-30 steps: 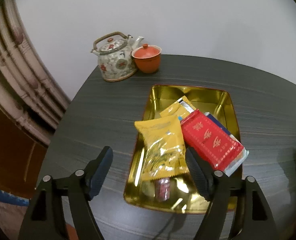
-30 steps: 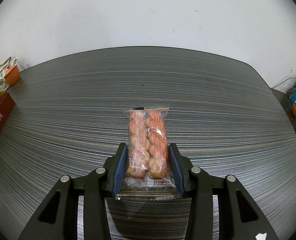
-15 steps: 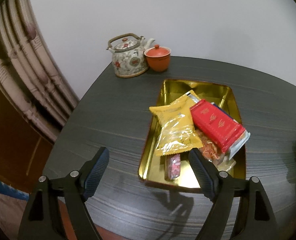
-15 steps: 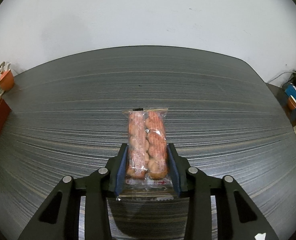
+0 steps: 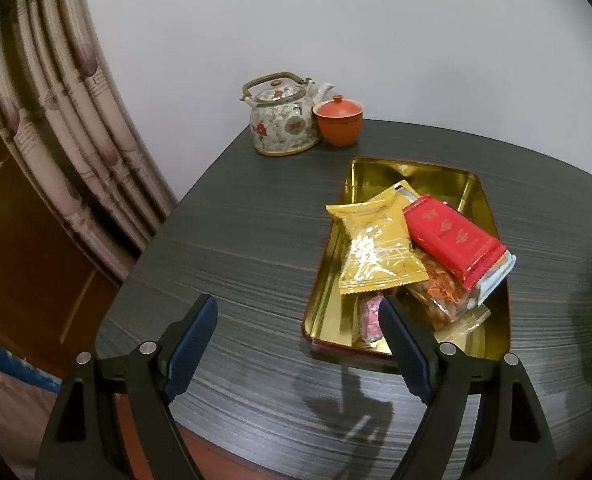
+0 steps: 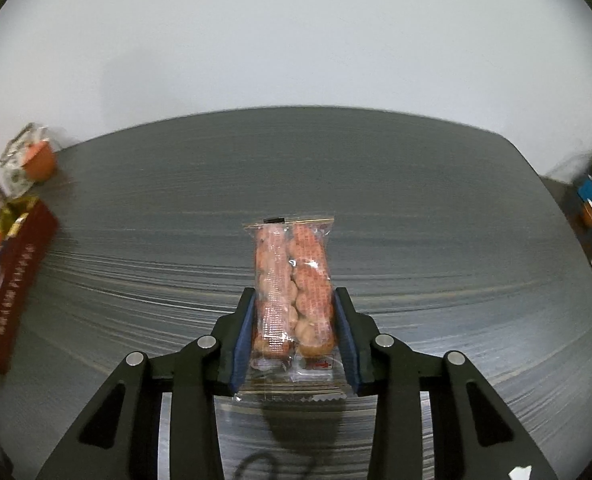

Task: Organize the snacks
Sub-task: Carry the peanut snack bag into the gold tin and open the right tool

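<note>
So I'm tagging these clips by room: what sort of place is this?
Most likely a home living or tea corner. A floral teapot and a lidded orange cup stand on a dark wood-grain table, a patterned curtain hangs beside it, and a gold tin tray holds snack packets.

Snack packets (image 5: 380,252) in tray (image 5: 376,168)

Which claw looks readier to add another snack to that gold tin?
The right claw: it is shut on a clear snack packet. The left claw is open and holds nothing beside the tin.
</note>
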